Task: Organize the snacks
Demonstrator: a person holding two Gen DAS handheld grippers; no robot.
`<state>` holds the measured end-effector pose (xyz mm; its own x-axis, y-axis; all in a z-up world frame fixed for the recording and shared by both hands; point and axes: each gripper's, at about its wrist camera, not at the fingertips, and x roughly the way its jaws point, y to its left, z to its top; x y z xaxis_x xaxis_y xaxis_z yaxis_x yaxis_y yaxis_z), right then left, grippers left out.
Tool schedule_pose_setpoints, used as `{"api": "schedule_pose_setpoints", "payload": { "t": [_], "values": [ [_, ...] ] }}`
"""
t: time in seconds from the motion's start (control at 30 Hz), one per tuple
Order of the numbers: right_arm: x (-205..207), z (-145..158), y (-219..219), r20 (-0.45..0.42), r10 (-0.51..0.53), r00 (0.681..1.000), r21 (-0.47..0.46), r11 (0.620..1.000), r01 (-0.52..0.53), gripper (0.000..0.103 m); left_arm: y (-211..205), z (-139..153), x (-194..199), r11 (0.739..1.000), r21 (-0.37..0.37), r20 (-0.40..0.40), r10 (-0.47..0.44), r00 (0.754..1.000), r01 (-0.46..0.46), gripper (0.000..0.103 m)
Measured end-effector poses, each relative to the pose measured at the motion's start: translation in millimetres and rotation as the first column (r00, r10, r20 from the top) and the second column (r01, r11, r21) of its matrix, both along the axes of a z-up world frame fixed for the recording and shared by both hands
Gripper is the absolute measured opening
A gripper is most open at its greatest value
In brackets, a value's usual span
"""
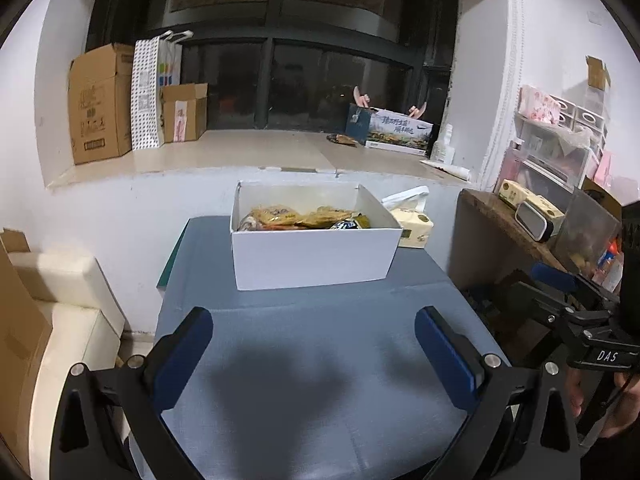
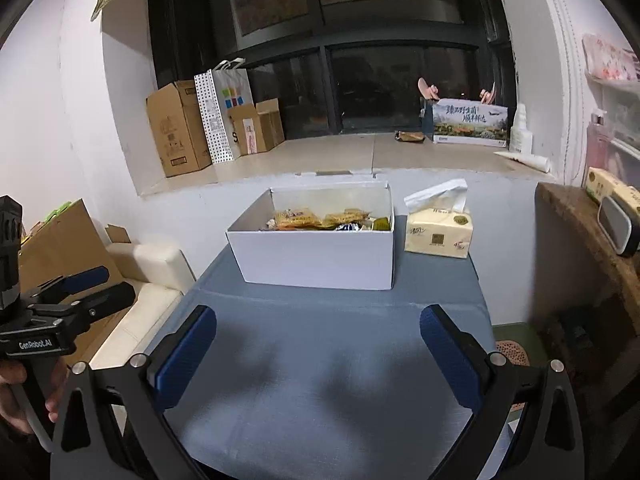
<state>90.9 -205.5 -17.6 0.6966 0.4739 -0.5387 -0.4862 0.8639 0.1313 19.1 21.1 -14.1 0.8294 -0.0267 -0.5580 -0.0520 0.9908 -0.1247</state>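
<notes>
A white open box (image 1: 312, 256) stands at the far end of the blue-grey table (image 1: 320, 360); it also shows in the right wrist view (image 2: 316, 258). Inside lie several snack packets (image 1: 300, 218), mostly yellow and orange, also seen in the right wrist view (image 2: 320, 220). My left gripper (image 1: 314, 320) is open and empty, above the bare table in front of the box. My right gripper (image 2: 318, 318) is open and empty, also short of the box. Each gripper shows at the edge of the other's view.
A yellow tissue pack (image 2: 438, 232) sits right of the box. A cream sofa (image 1: 60, 320) stands left of the table, a wooden shelf (image 1: 520, 232) with clutter to the right. Cardboard boxes (image 1: 100, 104) and a printed box (image 1: 400, 132) sit on the window ledge behind.
</notes>
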Motion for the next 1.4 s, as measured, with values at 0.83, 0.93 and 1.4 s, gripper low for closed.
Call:
{"api": "schedule_pose_setpoints", "payload": {
  "t": [0.83, 0.93, 1.4],
  "values": [
    [-3.1, 1.5, 2.8, 0.0, 0.018, 1.0, -0.005, 1.0, -0.018, 0.103, -5.2, 3.6, 5.8, 0.999, 0.032, -0.016, -0.001, 1.0, 0.002, 0.103],
    [-3.7, 1.0, 1.7, -0.003, 0.017, 1.0, 0.0, 1.0, -0.017, 0.103, -5.0, 3.8, 6.6, 1.0, 0.031, -0.017, -0.002, 1.0, 0.002, 0.103],
    [-2.6, 1.4, 1.3, -0.008, 0.021, 1.0, 0.003, 1.0, -0.021, 0.103, -5.6, 3.8, 5.8, 0.999, 0.033, -0.018, -0.006, 1.0, 0.006, 0.103]
  ]
}}
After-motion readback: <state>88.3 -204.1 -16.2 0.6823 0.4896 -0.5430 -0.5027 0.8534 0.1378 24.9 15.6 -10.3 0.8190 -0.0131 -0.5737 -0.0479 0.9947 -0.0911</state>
